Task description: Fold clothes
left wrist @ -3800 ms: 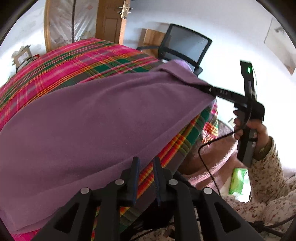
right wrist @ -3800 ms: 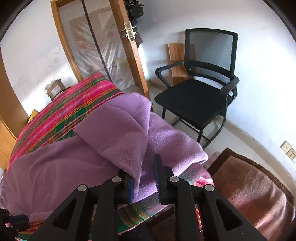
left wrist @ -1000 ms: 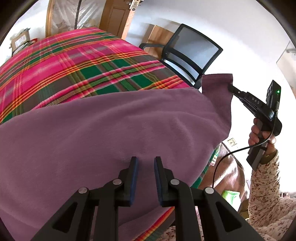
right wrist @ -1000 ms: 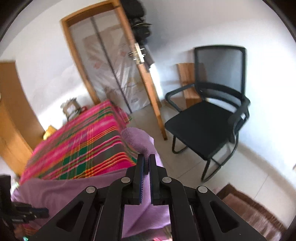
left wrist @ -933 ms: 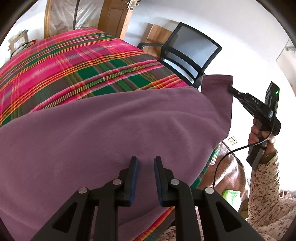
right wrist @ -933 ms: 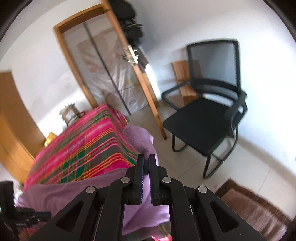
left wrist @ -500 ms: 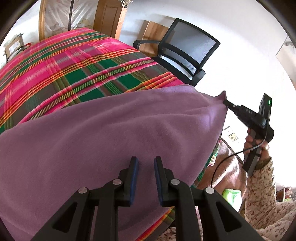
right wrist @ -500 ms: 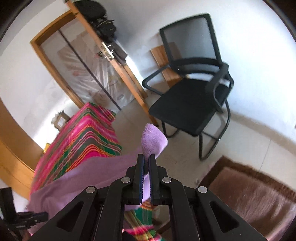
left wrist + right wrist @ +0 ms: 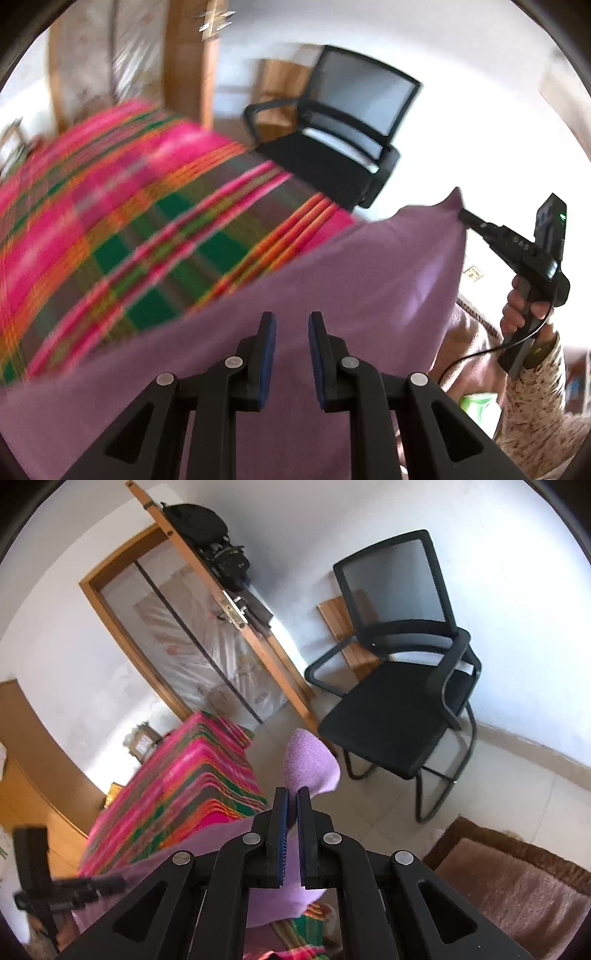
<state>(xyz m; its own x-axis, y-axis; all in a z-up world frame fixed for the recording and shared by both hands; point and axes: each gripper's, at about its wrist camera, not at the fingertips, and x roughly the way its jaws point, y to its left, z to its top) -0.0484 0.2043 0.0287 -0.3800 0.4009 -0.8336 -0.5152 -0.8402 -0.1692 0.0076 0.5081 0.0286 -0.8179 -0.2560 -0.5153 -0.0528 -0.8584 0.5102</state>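
A purple fleece cloth [image 9: 351,295] lies spread over the plaid-covered bed [image 9: 147,221], and one corner is lifted off to the right. My right gripper [image 9: 463,214] is shut on that corner, held out past the bed's end. In the right wrist view a tuft of the cloth [image 9: 310,760] sticks up beyond the right gripper [image 9: 291,794]. My left gripper [image 9: 291,317] hovers over the cloth just below its upper edge. Its fingers stand apart, with smooth cloth showing behind the gap. From the right wrist, the left gripper [image 9: 118,882] sits at the cloth's far edge.
A black mesh office chair [image 9: 399,701] stands on the tiled floor beyond the bed's end, near a wooden door [image 9: 236,609]. A brown rug [image 9: 517,878] lies at the lower right. A hand [image 9: 524,302] in a patterned sleeve holds the right gripper. A green packet [image 9: 476,406] lies below it.
The right gripper has carried the cloth corner outward, drawing the cloth flatter. More plaid cover shows above the cloth's edge. The left wrist view is blurred from movement.
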